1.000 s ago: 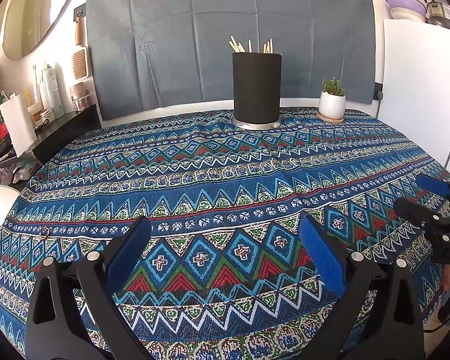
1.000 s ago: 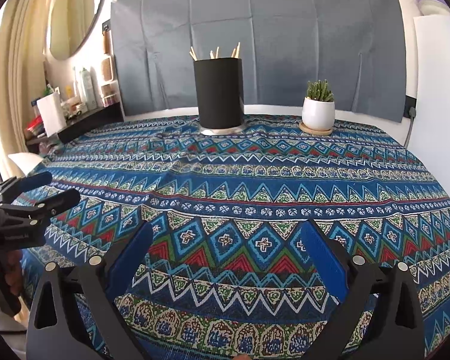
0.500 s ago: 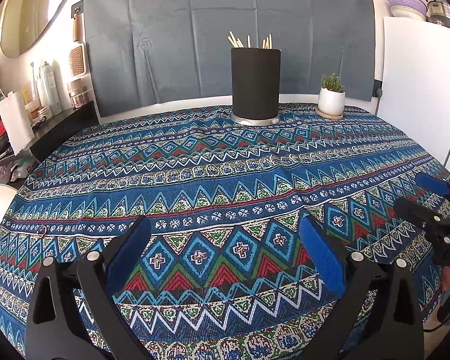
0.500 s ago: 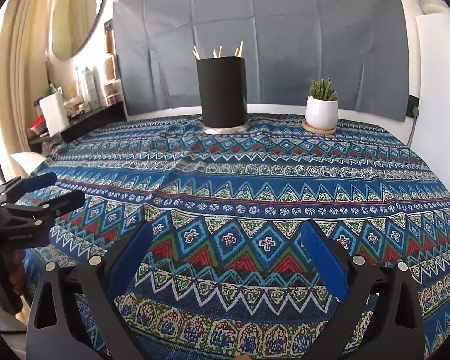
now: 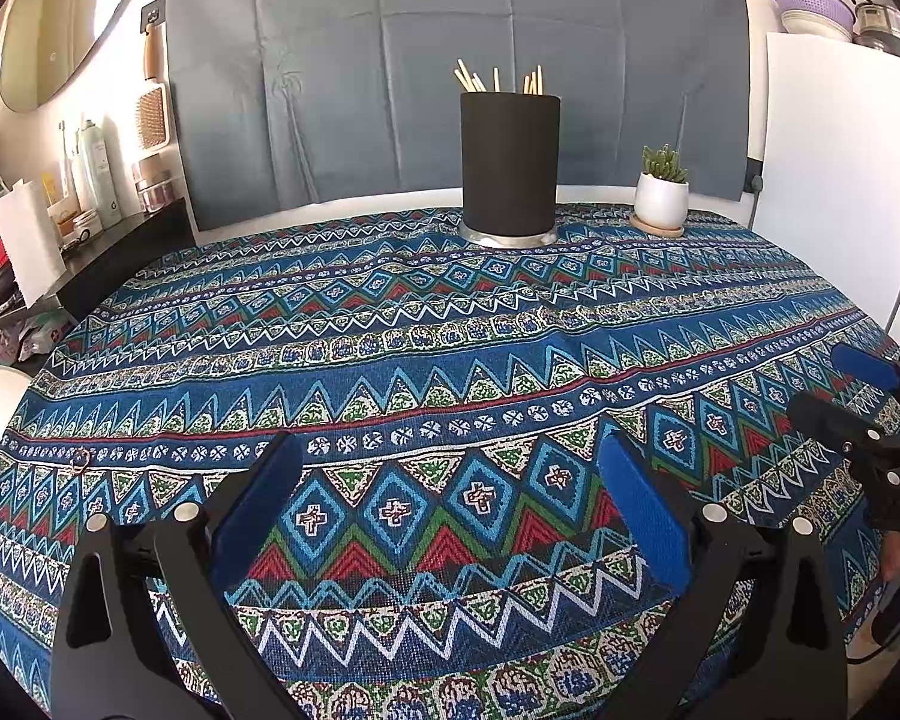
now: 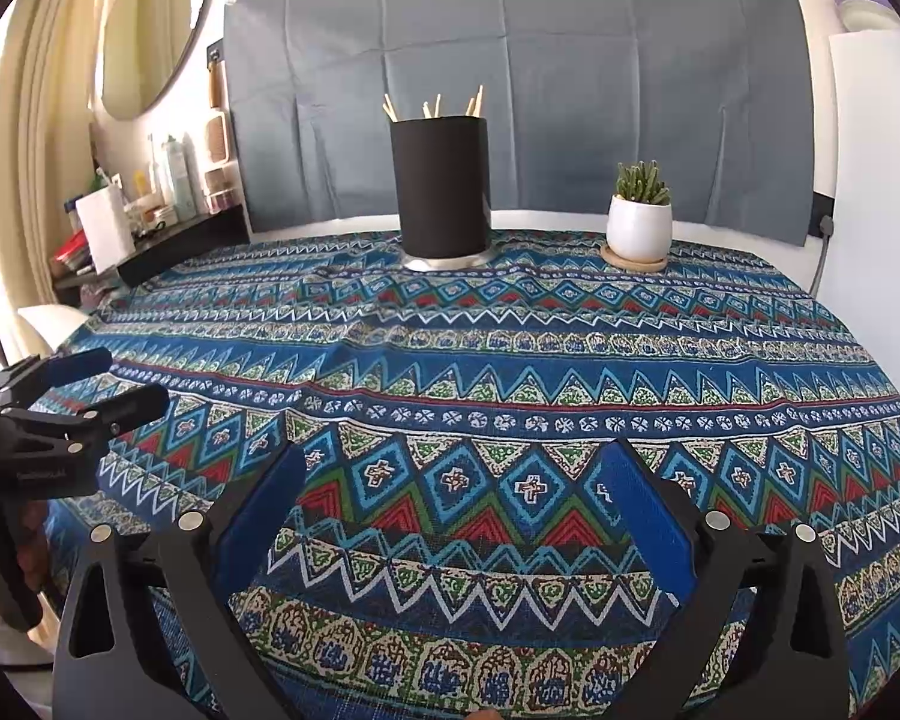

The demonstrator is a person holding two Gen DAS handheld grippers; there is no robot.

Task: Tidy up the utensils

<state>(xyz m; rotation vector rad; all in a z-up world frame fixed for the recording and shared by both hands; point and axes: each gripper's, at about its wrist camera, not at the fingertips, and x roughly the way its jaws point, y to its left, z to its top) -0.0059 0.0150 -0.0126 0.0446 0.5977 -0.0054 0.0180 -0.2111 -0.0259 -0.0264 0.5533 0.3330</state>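
We see two low wrist views from the near table edge, facing the far holder (image 5: pixel 510 165) (image 6: pixel 440 186) and plant (image 5: pixel 661 192) (image 6: pixel 638 219), each catching the other gripper (image 5: pixel 852 387) (image 6: pixel 111 381).

Looking like a lived-in home, small room doubling as kitchen/vanity. Counter wearing a blue geometric-patterned woven tablecloth (image 5: pixel 450 348). Small succulent in a white ceramic pot (image 6: pixel 638 228) sitting on a wooden coaster. Round wall mirror (image 6: pixel 150 24) hanging over a dark side shelf (image 5: pixel 120 246) carrying toiletry bottles. Wooden hairbrush (image 5: pixel 150 114) hanging on the wall. Purple plastic colander (image 5: pixel 813 0) and pots sitting atop a white fridge (image 5: pixel 834 180).
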